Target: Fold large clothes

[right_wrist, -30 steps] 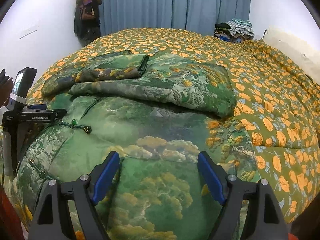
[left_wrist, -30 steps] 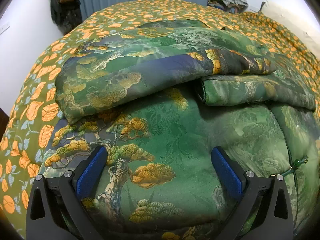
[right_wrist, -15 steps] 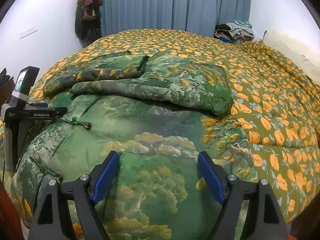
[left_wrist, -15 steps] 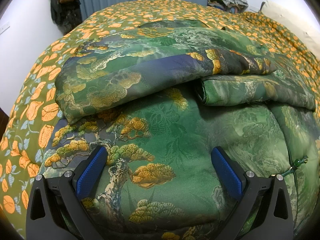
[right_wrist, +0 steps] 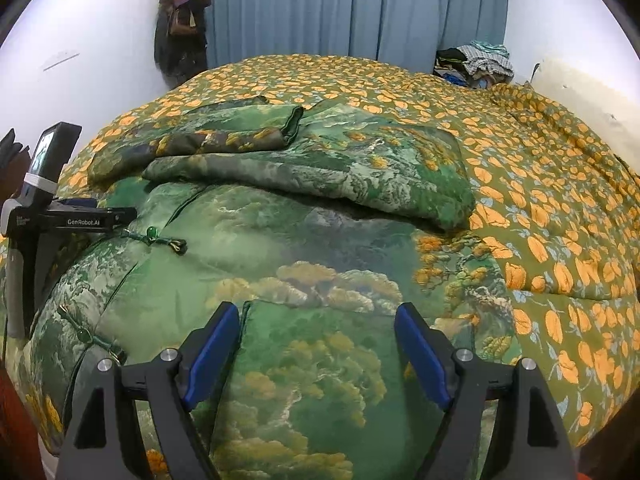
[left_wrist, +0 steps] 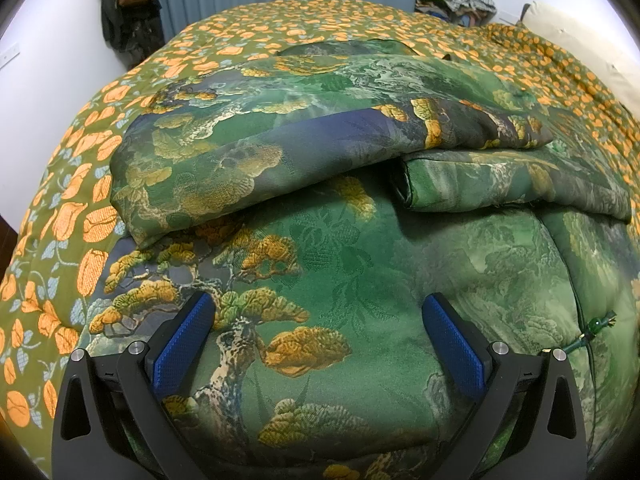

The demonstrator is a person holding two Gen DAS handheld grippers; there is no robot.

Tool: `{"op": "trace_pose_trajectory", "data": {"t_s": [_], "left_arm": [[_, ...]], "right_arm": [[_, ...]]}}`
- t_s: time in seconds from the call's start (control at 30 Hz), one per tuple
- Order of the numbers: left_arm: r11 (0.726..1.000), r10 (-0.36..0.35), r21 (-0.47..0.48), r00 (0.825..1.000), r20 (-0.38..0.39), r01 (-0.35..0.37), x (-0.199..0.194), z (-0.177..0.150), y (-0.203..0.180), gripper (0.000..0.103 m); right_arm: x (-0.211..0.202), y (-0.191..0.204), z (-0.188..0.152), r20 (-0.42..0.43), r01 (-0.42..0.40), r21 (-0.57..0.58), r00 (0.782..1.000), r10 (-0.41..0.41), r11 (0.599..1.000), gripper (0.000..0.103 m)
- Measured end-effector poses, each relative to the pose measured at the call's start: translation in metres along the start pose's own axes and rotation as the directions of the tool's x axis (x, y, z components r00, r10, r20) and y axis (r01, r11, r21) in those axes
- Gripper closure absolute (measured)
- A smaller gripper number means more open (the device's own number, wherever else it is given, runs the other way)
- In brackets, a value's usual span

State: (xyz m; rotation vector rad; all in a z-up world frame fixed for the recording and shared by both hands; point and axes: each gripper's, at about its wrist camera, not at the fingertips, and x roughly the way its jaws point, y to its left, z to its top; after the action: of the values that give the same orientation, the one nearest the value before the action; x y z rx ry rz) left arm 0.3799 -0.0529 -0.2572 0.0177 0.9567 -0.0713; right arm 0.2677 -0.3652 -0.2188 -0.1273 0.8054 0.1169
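A large green padded jacket (left_wrist: pixel 360 264) with a gold pine and landscape print lies spread on the bed. Its two sleeves are folded across its upper part: one sleeve (left_wrist: pixel 260 152) lies on top of the other sleeve (left_wrist: pixel 520 184). My left gripper (left_wrist: pixel 316 308) hovers open over the jacket's lower left part with only flat cloth below its blue pads. In the right wrist view the jacket (right_wrist: pixel 280 248) shows its knot buttons (right_wrist: pixel 152 234), and my right gripper (right_wrist: pixel 316 314) hangs open over the lower right part. Neither gripper pinches fabric.
An olive bedspread (right_wrist: pixel 540 200) with orange flowers covers the bed. The left gripper's housing (right_wrist: pixel 80 222) stands at the left edge of the right wrist view. Blue curtains (right_wrist: pixel 340 12), hanging bags (right_wrist: pixel 182 20) and a clothes pile (right_wrist: pixel 476 60) are at the back.
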Motion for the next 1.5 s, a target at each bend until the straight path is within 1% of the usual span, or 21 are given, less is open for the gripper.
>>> {"op": "trace_pose_trajectory", "data": {"t_s": [0.37,0.63,0.93,1.5], "left_arm": [[1.0,0.001,0.0,1.0,0.001,-0.001,-0.0003,-0.0002,0.0,0.0],[1.0,0.001,0.0,1.0,0.001,-0.001,-0.0004,-0.0002,-0.0001,0.0],[1.0,0.002,0.001,1.0,0.001,-0.002,-0.0003,-0.0001,-0.0003,0.0],[1.0,0.003,0.001,1.0,0.002,-0.003,-0.0003,-0.0001,-0.0005,0.0]], "right_arm": [[0.0005,0.0037,-0.0012,-0.003,-0.005,-0.013,1.0,0.005,1.0,0.021],[-0.0001,-0.0005,-0.0001,-0.002,-0.002,0.01,1.0,0.002,1.0,0.021],[0.0013,0.0008,-0.0006,-0.006,-0.005,-0.006,1.0,0.005,1.0,0.021],[0.0038,0.0004,0.0002,-0.007,-0.005,0.001,1.0,0.005,1.0,0.021]]}}
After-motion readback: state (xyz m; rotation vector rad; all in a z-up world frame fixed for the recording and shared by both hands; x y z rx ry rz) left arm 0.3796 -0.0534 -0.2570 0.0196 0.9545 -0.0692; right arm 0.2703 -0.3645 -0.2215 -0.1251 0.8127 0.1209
